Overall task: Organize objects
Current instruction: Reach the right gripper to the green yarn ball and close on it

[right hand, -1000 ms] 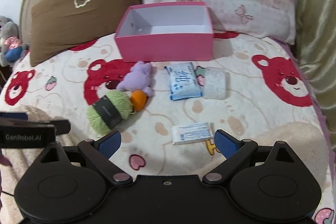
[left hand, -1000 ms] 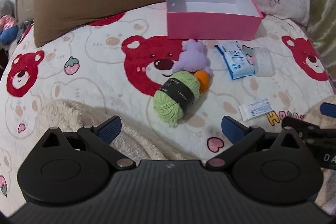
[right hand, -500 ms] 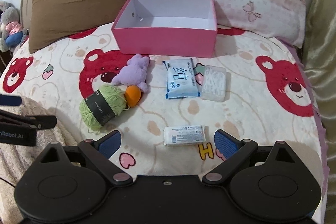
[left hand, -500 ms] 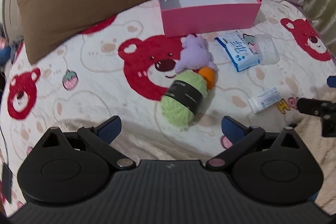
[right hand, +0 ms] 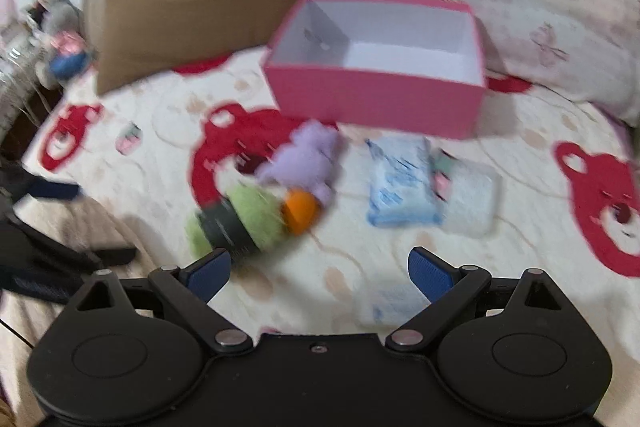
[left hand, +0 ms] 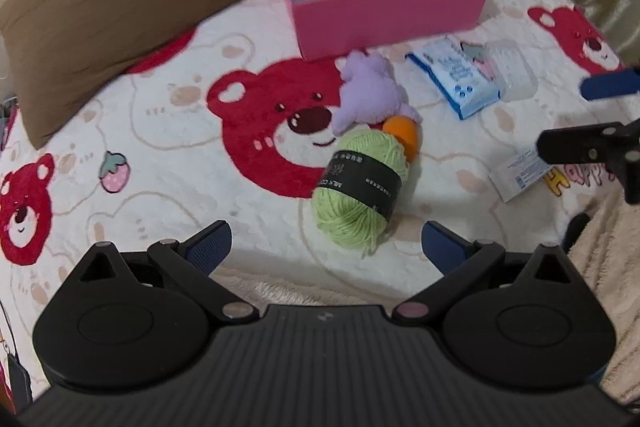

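One yarn ball (left hand: 360, 191) (green) — ahead of left claw (left hand: 326, 245)

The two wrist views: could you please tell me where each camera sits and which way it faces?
Left wrist: on the left gripper, jaws open, low over the bear-print blanket, facing the green yarn ball; the right gripper shows at right.
Right wrist (blurred): on the right gripper, jaws open, facing the open pink cardboard box; the left gripper shows at left.
Shared: yarn, box, purple plush toy.
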Motion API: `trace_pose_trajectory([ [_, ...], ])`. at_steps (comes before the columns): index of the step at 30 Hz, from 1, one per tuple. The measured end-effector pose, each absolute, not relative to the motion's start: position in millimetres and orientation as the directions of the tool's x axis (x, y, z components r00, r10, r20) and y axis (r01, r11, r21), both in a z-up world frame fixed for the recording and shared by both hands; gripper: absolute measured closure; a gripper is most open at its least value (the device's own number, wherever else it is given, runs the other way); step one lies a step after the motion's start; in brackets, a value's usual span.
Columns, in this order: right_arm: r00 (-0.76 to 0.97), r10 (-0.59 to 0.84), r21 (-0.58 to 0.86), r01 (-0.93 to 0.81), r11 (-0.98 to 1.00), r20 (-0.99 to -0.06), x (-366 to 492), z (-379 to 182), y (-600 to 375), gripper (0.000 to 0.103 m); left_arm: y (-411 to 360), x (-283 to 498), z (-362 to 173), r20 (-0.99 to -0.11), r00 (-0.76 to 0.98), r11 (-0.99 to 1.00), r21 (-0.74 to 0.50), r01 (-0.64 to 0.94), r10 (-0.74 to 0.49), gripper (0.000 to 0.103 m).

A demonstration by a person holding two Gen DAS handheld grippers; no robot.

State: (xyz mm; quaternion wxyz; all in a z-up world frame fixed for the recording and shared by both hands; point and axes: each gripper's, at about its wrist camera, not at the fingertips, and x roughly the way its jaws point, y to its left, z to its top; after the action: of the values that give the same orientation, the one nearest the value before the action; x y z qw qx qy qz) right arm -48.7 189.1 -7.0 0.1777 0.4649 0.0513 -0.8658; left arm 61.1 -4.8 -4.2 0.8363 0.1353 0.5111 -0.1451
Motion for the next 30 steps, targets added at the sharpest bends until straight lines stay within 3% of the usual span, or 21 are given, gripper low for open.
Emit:
trace_pose_trajectory([
  [9, -0.446, -0.332, 0.14, 0.41, -0.901, -0.831, -89.7, -32.8, 163.1, 0.007, -20.0, 90.9, -38.0, -0.92, 0.382, 0.919, 0.071, 0.388, -0.091, 0.003],
  [12, -0.447, -0.348, 0.143, 0.431, -0.891, -0.824, -103.6, -38.3, 157.6, 0.007, -20.3, 104.5, -48.1, -0.934, 0.341, 0.93, 0.023, 0.367, -0.111, 0.012],
  [17, -0.411, -0.376, 0.161, 0.469, -0.868, -0.83, -135.3, -46.7, 150.1, 0.008, -23.1, 115.9, -56.0, -0.937, 0.317, 0.93, -0.02, 0.368, -0.145, 0.013],
  [22, -0.29, -0.482, 0.34, 0.425, -0.839, -0.827, -164.2, -72.6, 160.0, 0.011, -16.5, 118.9, -69.3, -0.947, 0.278, 0.946, -0.07, 0.315, -0.163, 0.013],
  [26, -0.2, -0.56, 0.486, 0.323, -0.812, -0.804, -177.8, -104.3, 166.6, 0.016, -24.7, 121.0, -71.1, -0.938, 0.327, 0.948, -0.009, 0.318, -0.118, 0.013],
  [30, -0.189, -0.548, 0.476, 0.32, -0.819, -0.815, -183.1, -116.7, 163.3, 0.016, -19.1, 120.6, -71.8, -0.933, 0.344, 0.963, -0.01, 0.269, -0.106, 0.013],
])
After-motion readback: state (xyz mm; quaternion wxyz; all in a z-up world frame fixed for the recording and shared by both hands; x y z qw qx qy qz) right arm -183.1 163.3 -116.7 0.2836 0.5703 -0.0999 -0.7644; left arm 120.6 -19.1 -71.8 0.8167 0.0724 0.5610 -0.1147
